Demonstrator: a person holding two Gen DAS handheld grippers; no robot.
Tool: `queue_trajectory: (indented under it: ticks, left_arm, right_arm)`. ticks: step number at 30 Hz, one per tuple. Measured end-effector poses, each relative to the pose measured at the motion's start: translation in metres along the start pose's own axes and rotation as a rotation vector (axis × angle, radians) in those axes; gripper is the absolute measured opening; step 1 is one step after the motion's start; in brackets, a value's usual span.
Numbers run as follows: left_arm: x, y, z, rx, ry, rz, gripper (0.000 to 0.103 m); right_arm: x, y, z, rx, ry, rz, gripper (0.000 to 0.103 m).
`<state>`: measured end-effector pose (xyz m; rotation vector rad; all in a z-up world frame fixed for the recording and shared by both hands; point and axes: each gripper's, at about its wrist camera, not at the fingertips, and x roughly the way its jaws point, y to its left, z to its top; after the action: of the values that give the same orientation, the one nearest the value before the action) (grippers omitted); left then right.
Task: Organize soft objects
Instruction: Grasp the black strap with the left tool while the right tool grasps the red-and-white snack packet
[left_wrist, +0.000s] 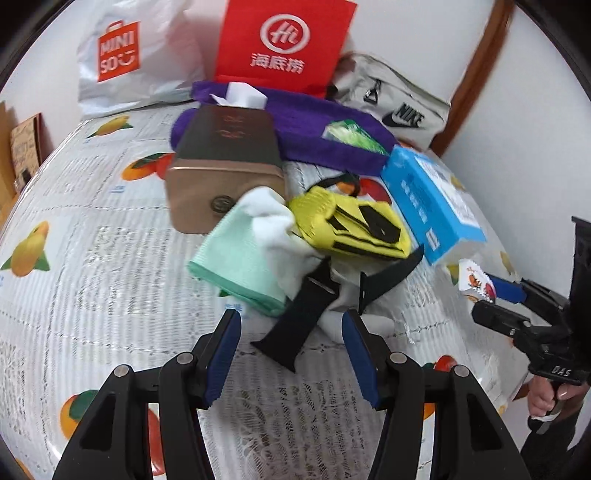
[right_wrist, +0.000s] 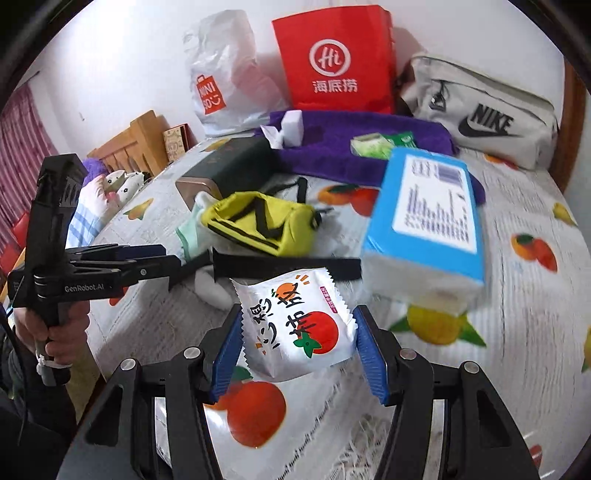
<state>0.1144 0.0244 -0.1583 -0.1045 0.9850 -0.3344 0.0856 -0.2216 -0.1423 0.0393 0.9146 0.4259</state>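
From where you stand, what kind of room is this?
Probably a bedroom in a home. A wooden bed frame with bedding and a plush toy stands beside a table under a fruit-print tablecloth, cluttered with shopping bags such as the red paper bag.

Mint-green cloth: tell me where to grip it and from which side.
Grip the mint-green cloth at its near folded corner, coming from the front-left with the left gripper. That edge lies free on the tablecloth, while its far side is tucked under the white cloth and yellow pouch.
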Motion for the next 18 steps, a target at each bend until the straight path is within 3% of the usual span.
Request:
queue_trajectory:
  ticks: [7, 8, 9, 11, 15, 18]
  left_arm:
    - [0.011, -0.007, -0.008, 0.068, 0.026, 0.023, 0.051]
    - [0.011, -0.011, -0.01, 0.094, 0.031, 0.024, 0.048]
    - [0.011, -0.013, -0.011, 0.109, 0.031, 0.028, 0.035]
    - [0.01, -0.013, -0.014, 0.122, 0.029, 0.052, 0.028]
    - [0.008, -0.007, -0.012, 0.095, 0.038, 0.02, 0.028]
    - [0.012, -0.011, -0.008, 0.124, 0.037, 0.04, 0.028]
  right_arm:
    - [-0.007, -0.011, -0.008, 0.032, -0.014, 0.0, 0.058]
    - [-0.007, -0.013, -0.008, 0.037, -0.016, 0.0, 0.058]
    - [-0.007, -0.014, -0.008, 0.04, -0.016, 0.001, 0.058]
    - [-0.006, -0.016, -0.009, 0.048, -0.017, 0.003, 0.058]
    - [-0.005, -0.017, -0.011, 0.055, -0.016, 0.01, 0.058]
    - [-0.003, -0.019, -0.012, 0.061, -0.012, 0.013, 0.058]
